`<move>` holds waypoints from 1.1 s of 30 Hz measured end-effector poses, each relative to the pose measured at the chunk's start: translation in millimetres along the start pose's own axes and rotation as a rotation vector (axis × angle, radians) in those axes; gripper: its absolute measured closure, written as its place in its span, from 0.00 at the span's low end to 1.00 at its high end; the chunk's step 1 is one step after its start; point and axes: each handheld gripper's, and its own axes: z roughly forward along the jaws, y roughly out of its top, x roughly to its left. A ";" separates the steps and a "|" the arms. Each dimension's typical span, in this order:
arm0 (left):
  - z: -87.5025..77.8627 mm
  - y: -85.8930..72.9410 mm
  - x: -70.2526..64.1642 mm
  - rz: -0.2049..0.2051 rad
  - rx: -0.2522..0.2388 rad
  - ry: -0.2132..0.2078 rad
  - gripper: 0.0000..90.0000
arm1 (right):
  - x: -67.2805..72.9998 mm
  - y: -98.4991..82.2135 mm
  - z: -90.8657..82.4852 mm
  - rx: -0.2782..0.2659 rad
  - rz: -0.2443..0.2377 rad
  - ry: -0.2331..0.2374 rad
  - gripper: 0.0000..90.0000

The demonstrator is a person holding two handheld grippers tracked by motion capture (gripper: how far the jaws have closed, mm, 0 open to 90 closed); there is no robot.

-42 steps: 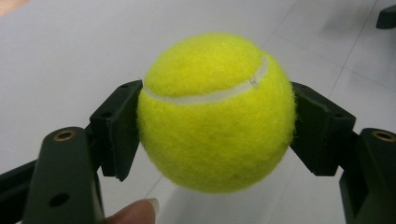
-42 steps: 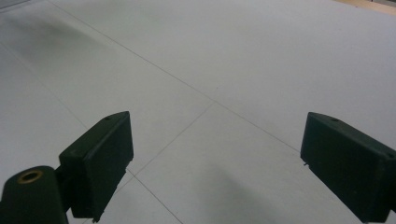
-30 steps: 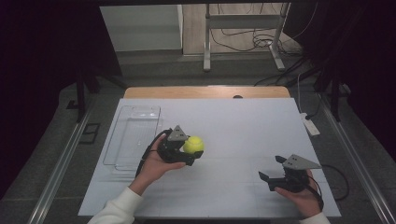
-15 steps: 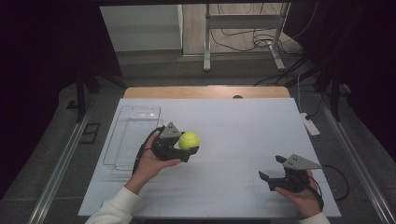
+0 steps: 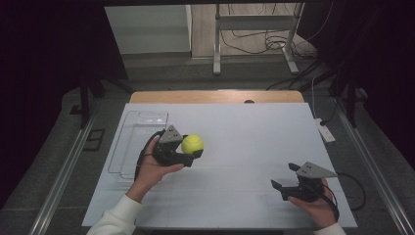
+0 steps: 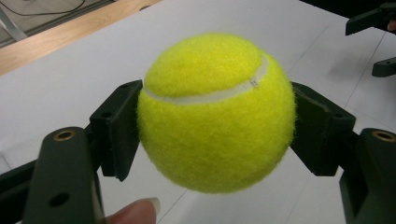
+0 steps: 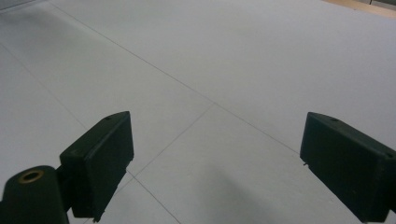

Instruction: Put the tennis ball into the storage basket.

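A yellow-green tennis ball (image 5: 192,144) (image 6: 215,112) is held above the white table (image 5: 244,127), left of centre. My left gripper (image 5: 191,149) is shut on it, one black pad pressed against each side of the ball. In the left gripper view a fingertip shows under the ball. My right gripper (image 5: 286,176) (image 7: 215,154) rests low near the table's front right, its jaws wide open with nothing but bare white tabletop between them.
A clear plastic tray (image 5: 137,137) lies on the table's left side, just behind and left of my left hand. A white power strip (image 5: 325,131) hangs at the right edge. The right gripper's tips (image 6: 380,42) appear at the far right of the left gripper view.
My left gripper has carried the ball a little to the left and up, toward the clear tray. The right gripper has stayed in place.
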 end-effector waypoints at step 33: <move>-23.7 4.9 15.3 -0.044 -0.072 0.042 0.30 | -0.3 -0.1 -0.3 -0.001 0.006 -0.002 0.11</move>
